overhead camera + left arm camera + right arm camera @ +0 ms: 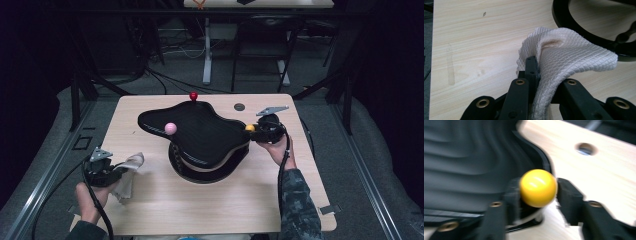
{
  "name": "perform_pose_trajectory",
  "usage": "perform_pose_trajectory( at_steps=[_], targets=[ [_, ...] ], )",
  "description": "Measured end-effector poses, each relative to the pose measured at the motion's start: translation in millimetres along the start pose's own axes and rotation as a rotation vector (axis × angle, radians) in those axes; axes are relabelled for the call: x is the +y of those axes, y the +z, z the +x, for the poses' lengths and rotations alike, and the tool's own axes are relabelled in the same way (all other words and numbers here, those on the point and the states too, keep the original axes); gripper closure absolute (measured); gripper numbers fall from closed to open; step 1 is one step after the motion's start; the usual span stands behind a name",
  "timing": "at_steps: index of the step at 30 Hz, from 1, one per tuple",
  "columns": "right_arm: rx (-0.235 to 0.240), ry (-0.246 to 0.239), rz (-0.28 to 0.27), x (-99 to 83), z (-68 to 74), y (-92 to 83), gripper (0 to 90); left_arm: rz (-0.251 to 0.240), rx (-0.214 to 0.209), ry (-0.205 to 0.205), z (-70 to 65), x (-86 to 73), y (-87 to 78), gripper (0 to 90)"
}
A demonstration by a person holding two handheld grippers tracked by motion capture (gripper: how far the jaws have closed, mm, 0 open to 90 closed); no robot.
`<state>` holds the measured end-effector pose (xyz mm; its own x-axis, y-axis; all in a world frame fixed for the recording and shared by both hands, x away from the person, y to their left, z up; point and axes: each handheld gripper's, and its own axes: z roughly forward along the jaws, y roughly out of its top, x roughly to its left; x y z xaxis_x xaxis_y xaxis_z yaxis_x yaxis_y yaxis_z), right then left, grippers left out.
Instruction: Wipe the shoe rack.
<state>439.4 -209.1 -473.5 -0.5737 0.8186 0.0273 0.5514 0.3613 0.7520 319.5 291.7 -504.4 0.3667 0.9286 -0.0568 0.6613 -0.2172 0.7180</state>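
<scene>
Dark curtains and cables ring your pale wooden table (220,200). Your left gripper (534,67) has its jaws pinched tight on a cream waffle-weave cloth (564,55), which bunches just beyond the fingertips. Your right gripper (537,192) brackets a glossy yellow ball (538,187) at the edge of the black ridged wavy tray (200,130); the jaws stand partly apart, one pad seemingly clear, so the ball may roll off. Blur hides whether either pad touches it. A pink ball (170,128) and red ball (193,95) sit farther off.
</scene>
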Motion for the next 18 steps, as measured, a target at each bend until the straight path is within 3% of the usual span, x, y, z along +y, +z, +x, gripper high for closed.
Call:
perform_pose_trajectory(
  at_steps=[1, 4, 8, 12, 18],
  targets=[
    [-0.034, 0.006, 0.006, 0.6, 0.0, -0.7, 47.0, -0.001, 0.0, 0.001, -0.2, 0.2, 0.1, 81.5],
    [-0.065, 0.011, 0.028, 2.3, 2.4, -3.6, 46.6, 0.0, 0.005, 0.008, -0.5, 0.6, 0.4, 81.4],
    [-0.067, 0.0, 0.037, 8.8, 9.4, -10.2, 48.5, 0.0, 0.011, 0.012, 0.6, 0.9, 1.3, 81.6],
    [-0.084, 0.022, 0.066, 11.2, 11.4, -12.9, 58.0, -0.003, 0.012, 0.012, 0.8, 1.5, 0.2, 81.6],
    [-0.091, 0.038, 0.055, 10.5, 9.8, -11.2, 59.3, -0.007, 0.017, 0.027, -2.0, 2.6, 0.6, 81.5]
  ],
)
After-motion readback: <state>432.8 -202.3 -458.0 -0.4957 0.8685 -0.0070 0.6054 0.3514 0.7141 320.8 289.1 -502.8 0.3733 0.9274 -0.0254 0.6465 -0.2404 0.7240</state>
